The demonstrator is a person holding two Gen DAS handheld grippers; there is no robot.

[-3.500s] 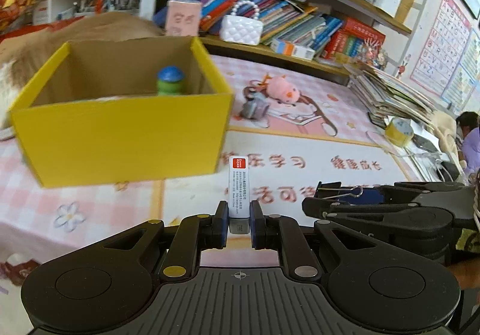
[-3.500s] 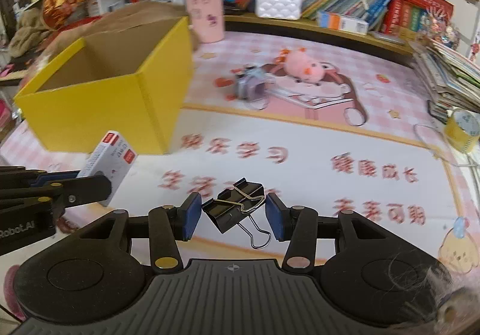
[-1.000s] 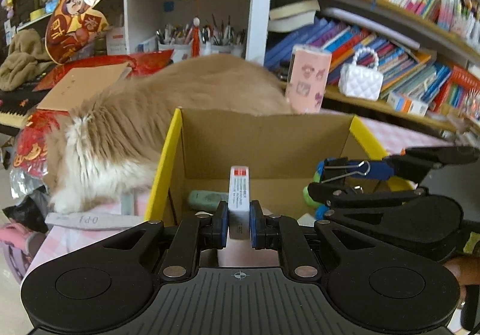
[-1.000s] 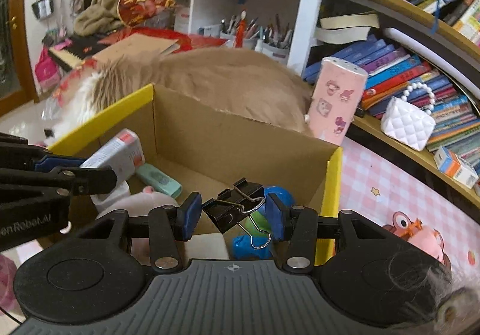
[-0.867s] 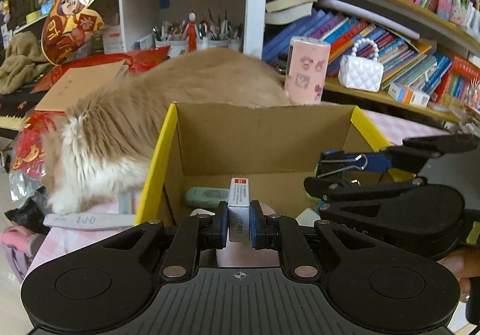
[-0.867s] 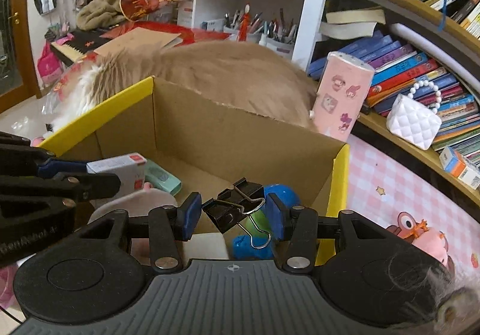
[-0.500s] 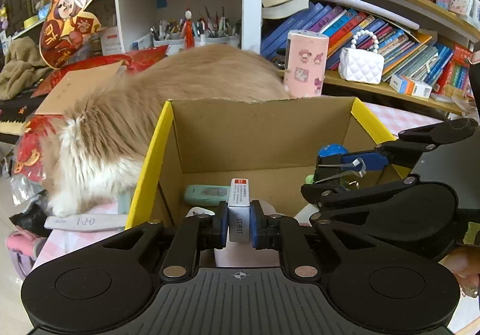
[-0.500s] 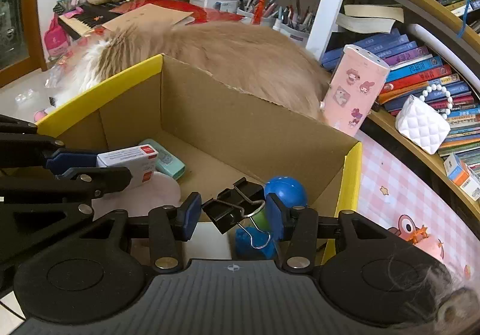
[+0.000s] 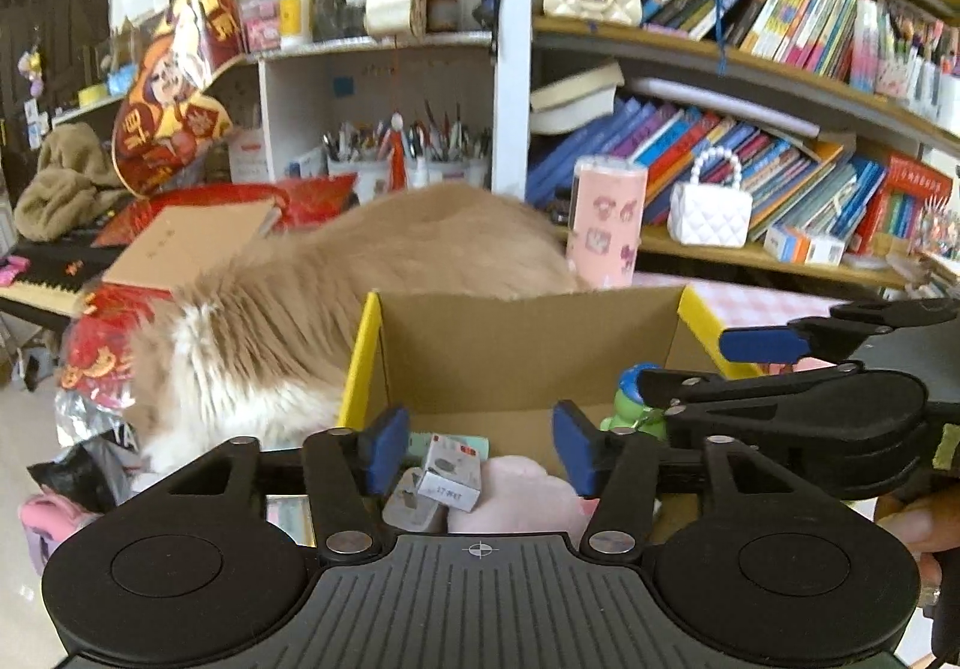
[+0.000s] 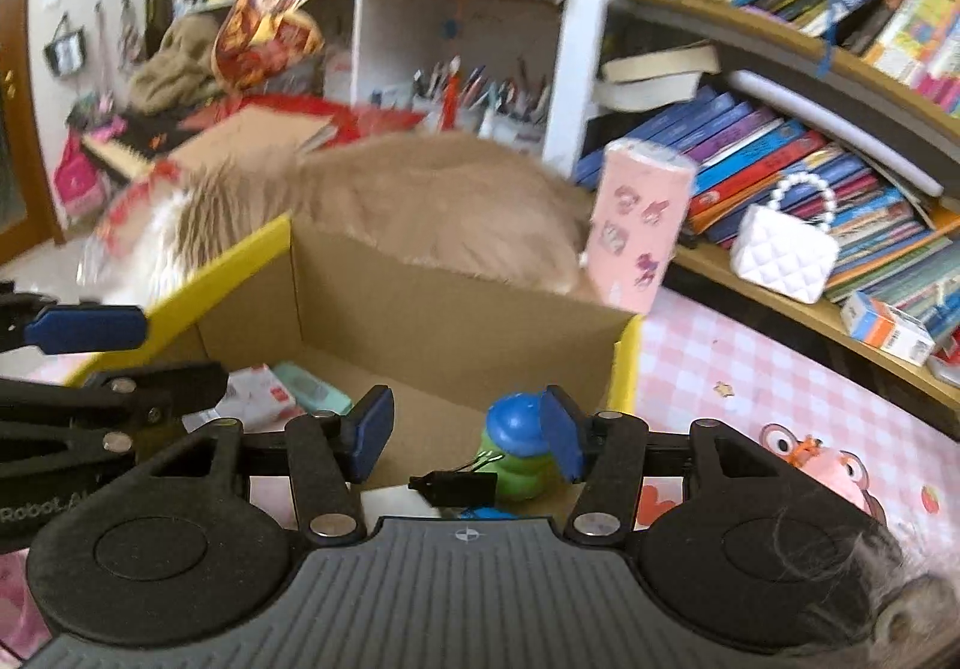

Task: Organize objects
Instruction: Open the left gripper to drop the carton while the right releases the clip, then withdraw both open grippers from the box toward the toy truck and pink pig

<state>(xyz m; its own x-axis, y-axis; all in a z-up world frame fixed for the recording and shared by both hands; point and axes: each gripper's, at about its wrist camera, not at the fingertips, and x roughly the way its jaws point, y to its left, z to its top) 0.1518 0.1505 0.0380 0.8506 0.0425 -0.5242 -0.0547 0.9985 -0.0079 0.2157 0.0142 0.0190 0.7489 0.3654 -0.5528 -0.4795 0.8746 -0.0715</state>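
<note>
Release over the yellow box [image 9: 363, 354]: both pairs of fingers opening, nothing pressed between them.

The left gripper [image 9: 478, 446] stands with its fingers spread; the small white carton [image 9: 451, 470] lies free below them on the things in the box, long axis running away from the camera. The right gripper [image 10: 465, 432] opens too, and the black binder clip [image 10: 456, 486] sits loose just under its fingers (beside the green toy with the blue cap [image 10: 519, 450]). Each item lies straight beneath its own gripper, inside the box.
</note>
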